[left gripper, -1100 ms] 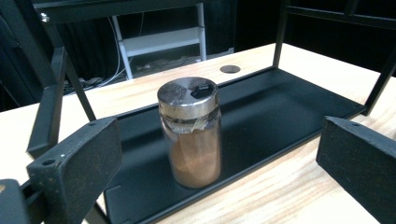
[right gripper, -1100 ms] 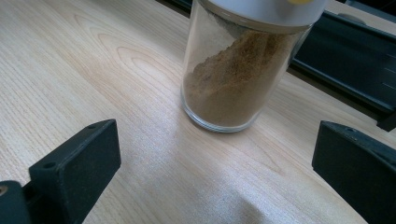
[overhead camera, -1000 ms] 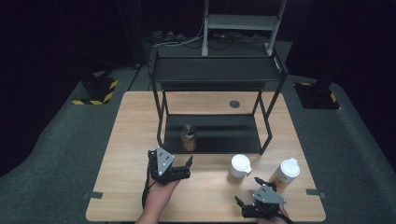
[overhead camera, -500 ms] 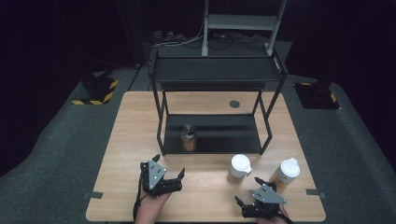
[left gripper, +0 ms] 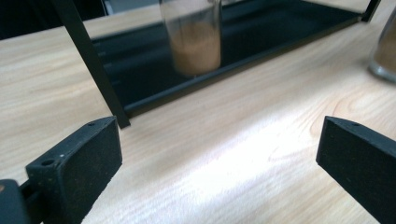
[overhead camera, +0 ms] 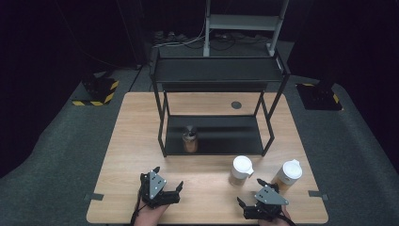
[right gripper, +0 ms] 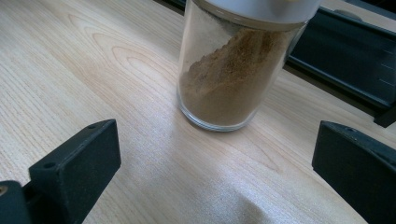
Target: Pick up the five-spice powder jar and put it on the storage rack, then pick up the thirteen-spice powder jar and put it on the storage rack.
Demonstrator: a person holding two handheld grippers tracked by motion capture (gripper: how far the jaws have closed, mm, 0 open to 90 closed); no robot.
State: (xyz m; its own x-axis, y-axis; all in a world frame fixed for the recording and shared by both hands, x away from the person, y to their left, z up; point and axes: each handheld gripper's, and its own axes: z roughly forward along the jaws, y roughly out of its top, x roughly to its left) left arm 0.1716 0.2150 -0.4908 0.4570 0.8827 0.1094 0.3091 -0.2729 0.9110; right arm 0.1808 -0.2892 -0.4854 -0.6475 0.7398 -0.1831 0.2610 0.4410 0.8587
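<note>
A clear jar of brown powder (overhead camera: 190,140) (left gripper: 194,37) stands on the lower shelf of a black rack (overhead camera: 214,136). Two white-lidded jars of brown powder stand on the table in front of the rack, one (overhead camera: 241,169) (right gripper: 233,70) left of the other (overhead camera: 288,173). My left gripper (overhead camera: 167,179) (left gripper: 219,158) rests open near the table's front edge, well short of the rack, with nothing between its jaws. My right gripper (overhead camera: 250,192) (right gripper: 215,163) is open at the front right, its jaws aimed at the nearer white-lidded jar without touching it.
The wooden table (overhead camera: 136,141) carries the two-tier rack at its middle and back. A small dark disc (overhead camera: 236,104) sits in the tabletop behind the rack. A metal stand (overhead camera: 244,21) rises beyond the table. Dark floor surrounds it.
My left gripper has drawn back from the rack toward the table's front edge, still open. The right gripper has stayed in place.
</note>
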